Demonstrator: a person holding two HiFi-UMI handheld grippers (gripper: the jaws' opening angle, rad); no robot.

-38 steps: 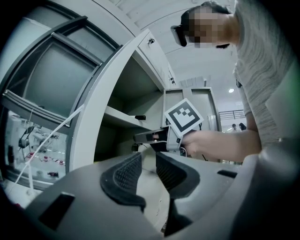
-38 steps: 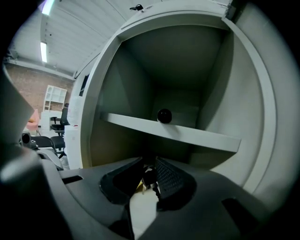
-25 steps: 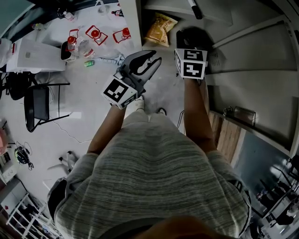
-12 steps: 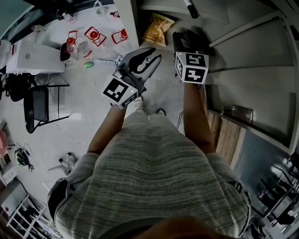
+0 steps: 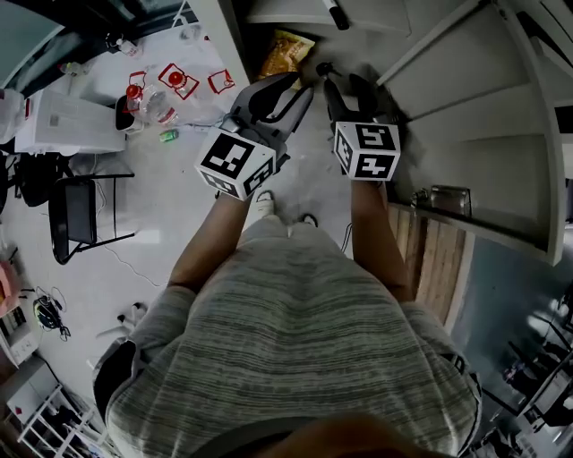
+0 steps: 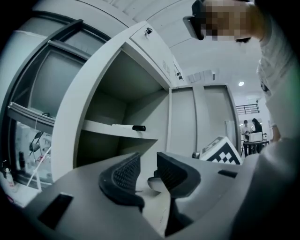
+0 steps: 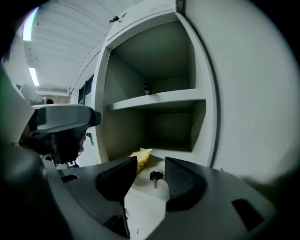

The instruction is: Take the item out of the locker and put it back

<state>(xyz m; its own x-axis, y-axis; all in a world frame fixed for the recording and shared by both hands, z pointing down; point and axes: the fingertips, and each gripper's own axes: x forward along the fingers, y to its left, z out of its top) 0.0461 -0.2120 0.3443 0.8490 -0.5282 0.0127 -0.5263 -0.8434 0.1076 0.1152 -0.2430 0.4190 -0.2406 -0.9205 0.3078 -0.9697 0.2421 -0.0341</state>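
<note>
The open locker [image 5: 235, 54] has a yellow snack bag [image 5: 285, 55] on its lower floor and a black marker [image 5: 336, 15] on the shelf above. A bunch of keys [image 7: 156, 176] lies on the locker floor beside the bag [image 7: 140, 157]. My right gripper [image 7: 151, 162] reaches into the lower compartment, jaws wide apart, with the keys lying just beyond the tips, untouched. My left gripper [image 5: 288, 89] hovers at the locker's left edge; its jaws are opening with nothing between them. In the left gripper view the marker [image 6: 138, 128] lies on the shelf.
The locker door [image 5: 466, 98] swings out to the right. On the floor to the left are red-capped bottles [image 5: 170, 79], a white box [image 5: 67, 121] and a black chair [image 5: 76, 210]. Wooden planks [image 5: 430, 259] lean at the right.
Both grippers have moved forward toward the locker. The right gripper's jaws now stand spread, and the keys lie free on the locker floor by its tips.
</note>
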